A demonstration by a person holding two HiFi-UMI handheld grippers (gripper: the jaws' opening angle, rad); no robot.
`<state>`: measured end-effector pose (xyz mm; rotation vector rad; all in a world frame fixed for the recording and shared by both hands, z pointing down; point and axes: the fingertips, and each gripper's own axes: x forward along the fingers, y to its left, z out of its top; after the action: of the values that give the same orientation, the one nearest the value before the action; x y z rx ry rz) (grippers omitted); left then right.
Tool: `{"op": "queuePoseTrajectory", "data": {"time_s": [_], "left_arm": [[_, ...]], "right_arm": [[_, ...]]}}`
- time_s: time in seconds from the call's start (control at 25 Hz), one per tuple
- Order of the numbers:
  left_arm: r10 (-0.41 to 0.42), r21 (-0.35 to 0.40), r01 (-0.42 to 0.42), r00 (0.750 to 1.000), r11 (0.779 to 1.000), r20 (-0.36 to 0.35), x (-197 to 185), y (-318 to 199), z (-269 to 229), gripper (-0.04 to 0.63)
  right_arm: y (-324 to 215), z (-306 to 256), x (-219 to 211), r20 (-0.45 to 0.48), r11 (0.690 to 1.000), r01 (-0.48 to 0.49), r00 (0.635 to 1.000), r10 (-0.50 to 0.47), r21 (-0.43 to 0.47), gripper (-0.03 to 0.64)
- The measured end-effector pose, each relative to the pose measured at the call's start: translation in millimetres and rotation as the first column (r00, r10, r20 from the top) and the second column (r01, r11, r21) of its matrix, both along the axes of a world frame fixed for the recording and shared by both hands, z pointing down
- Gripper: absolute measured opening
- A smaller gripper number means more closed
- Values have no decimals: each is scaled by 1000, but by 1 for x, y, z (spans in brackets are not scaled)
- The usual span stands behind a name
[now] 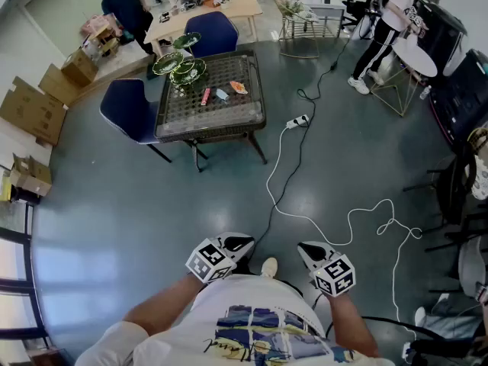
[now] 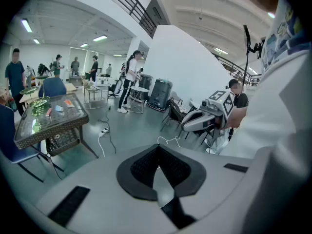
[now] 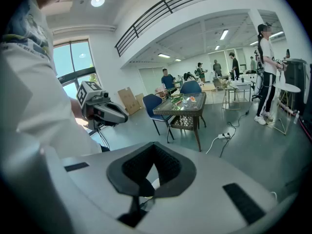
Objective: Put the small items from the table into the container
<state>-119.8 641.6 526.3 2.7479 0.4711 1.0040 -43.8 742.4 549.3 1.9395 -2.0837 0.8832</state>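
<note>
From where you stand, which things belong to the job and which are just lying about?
Job:
- table
- small items on it: red one, pale blue one, orange one
- green dishes, likely the container

Lying about:
- blue chairs
- cardboard boxes
- power strip with white cable

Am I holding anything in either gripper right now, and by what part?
Nothing is held. The left gripper and right gripper are both shut and empty; the small items lie on the far table.
</note>
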Motion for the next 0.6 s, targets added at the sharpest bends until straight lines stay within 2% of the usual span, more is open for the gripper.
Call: {"op": "queuePoseTrajectory", "data": {"time_s": [0.28, 0.6], "left_arm": [[24, 15, -24, 998, 1000, 57, -18, 23, -4, 9], [96, 20, -98, 994, 995, 55, 3, 42, -18, 9]], "right_arm": [[19, -5, 1, -6, 998, -49, 999, 49, 46, 8], [37, 3, -10, 31, 991, -109, 994, 107, 75, 9]]}}
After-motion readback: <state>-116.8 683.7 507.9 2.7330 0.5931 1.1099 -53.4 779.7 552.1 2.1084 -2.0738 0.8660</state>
